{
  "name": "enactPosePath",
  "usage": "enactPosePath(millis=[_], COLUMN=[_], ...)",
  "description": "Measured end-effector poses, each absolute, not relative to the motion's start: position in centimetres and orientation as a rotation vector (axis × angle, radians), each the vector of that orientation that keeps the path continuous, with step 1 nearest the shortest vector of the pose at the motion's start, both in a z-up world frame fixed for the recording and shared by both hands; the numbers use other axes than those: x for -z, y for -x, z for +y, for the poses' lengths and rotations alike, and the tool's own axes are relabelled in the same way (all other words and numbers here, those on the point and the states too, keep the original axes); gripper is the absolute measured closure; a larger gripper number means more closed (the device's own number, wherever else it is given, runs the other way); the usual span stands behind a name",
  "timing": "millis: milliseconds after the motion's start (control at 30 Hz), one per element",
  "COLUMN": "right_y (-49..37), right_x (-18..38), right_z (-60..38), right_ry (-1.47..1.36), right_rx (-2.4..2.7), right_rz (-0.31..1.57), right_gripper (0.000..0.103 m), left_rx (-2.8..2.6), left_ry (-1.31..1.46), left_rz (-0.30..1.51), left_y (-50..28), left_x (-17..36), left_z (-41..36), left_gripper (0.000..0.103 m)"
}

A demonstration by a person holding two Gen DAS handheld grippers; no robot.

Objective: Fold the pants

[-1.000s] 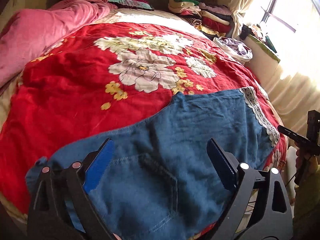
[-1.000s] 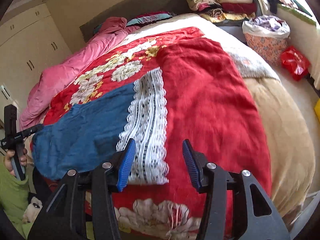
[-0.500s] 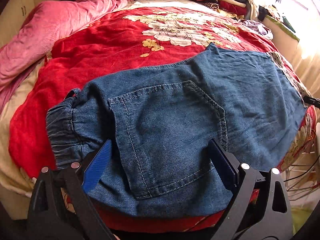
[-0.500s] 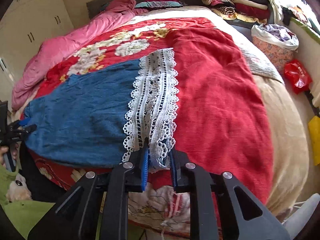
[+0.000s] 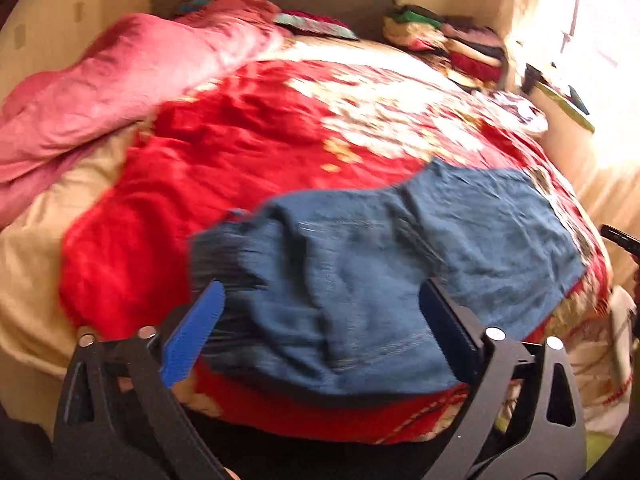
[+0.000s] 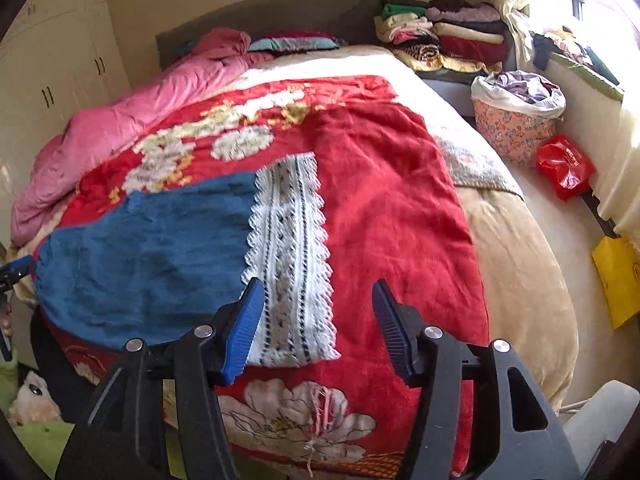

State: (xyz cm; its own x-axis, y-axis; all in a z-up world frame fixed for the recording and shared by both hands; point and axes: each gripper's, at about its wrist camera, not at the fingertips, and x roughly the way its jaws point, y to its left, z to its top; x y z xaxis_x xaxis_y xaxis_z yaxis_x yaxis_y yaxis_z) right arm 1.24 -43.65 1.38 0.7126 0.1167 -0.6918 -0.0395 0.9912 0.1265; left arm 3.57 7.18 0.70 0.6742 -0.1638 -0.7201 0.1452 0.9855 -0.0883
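Blue denim pants (image 5: 360, 264) lie flat across the near edge of the bed on a red floral blanket (image 5: 248, 148). Their elastic waistband (image 5: 224, 256) is at the left, and a white lace hem (image 6: 292, 264) is at the right. My left gripper (image 5: 324, 320) is open, its jaws straddling the waist end just above the cloth. My right gripper (image 6: 320, 320) is open and empty, its jaws on either side of the lace hem. The pants also show in the right wrist view (image 6: 152, 256). The left wrist view is motion-blurred.
A pink duvet (image 6: 132, 120) lies along the far left of the bed. Stacked folded clothes (image 6: 444, 36) sit at the head. On the floor to the right stand a floral laundry basket (image 6: 516, 128), a red bag (image 6: 564, 168) and a yellow bag (image 6: 616, 276).
My right gripper, shut on the lace hem half a second ago, has opened and let it go. My left gripper has shifted left toward the waistband, still open.
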Motion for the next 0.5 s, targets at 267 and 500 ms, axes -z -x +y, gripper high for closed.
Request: enactPosePath(millis=[267,500], right_y=[-4.2,-5.8], right_x=[-0.2,2.6], right_z=[-33.5,-27.0], right_ry=[0.007,0.046], right_rx=[-0.358,-0.5], right_rz=[0.806,0.885], right_gripper=[0.042,0.041], left_rx=[0.115,0.175], left_ry=[0.271,0.435], left_rz=[0.909,0.914], left_y=[-4.4,-5.7], left_x=[2.5,4.8], left_z=[12.7,12.5], left_gripper=[0.01,0.018])
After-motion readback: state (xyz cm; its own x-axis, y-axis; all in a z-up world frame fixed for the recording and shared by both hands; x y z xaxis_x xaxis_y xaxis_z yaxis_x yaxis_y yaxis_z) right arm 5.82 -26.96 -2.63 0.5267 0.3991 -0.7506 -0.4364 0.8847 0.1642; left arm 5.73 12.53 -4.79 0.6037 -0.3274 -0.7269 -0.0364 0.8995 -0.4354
